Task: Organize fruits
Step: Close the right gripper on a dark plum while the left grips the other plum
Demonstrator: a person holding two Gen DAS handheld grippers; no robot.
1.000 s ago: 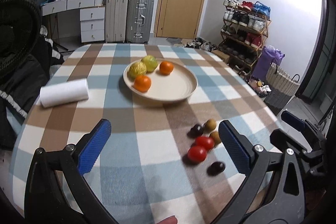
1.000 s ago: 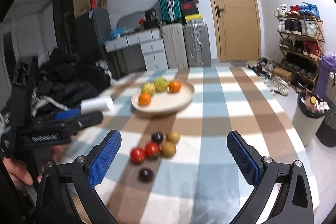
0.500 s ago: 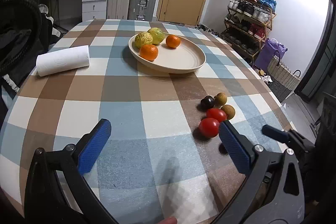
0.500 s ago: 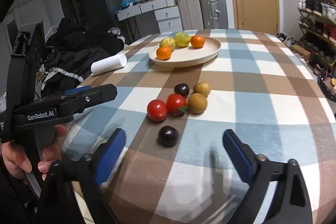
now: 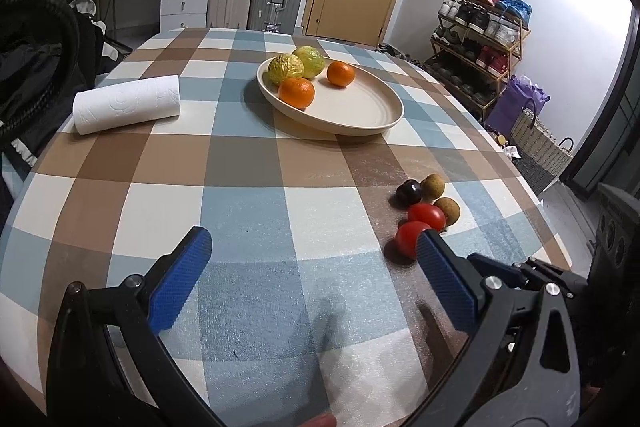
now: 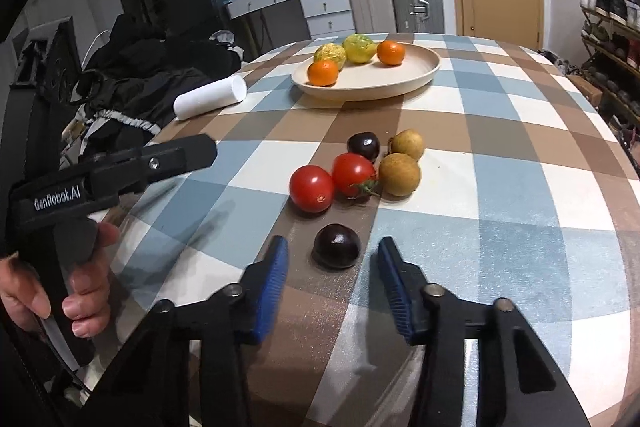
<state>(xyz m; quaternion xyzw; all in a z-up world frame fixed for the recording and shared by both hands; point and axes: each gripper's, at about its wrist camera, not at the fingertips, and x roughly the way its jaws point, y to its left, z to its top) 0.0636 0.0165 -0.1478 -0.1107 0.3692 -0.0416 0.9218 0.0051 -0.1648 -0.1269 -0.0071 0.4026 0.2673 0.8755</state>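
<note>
My right claw (image 6: pixel 332 263) is spread apart with a dark plum (image 6: pixel 336 245) sitting between its fingers on the desk (image 6: pixel 500 195), not touching either pad as far as I can tell. Just past it sit two tomatoes (image 6: pixel 312 188), another plum (image 6: pixel 363 145) and two brown fruits (image 6: pixel 399 174) bunched together. The plate (image 6: pixel 400 83) farther back holds two oranges (image 6: pixel 323 72) and two yellow-green fruits (image 6: pixel 360 47). My left claw (image 5: pixel 312 275) is wide apart over bare cloth, holding nothing. Paper roll (image 5: pixel 127 104) lies off to the left.

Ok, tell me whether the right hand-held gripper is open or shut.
Open. The right hand-held gripper has its blue pads apart on either side of the dark plum, not touching it.
</note>
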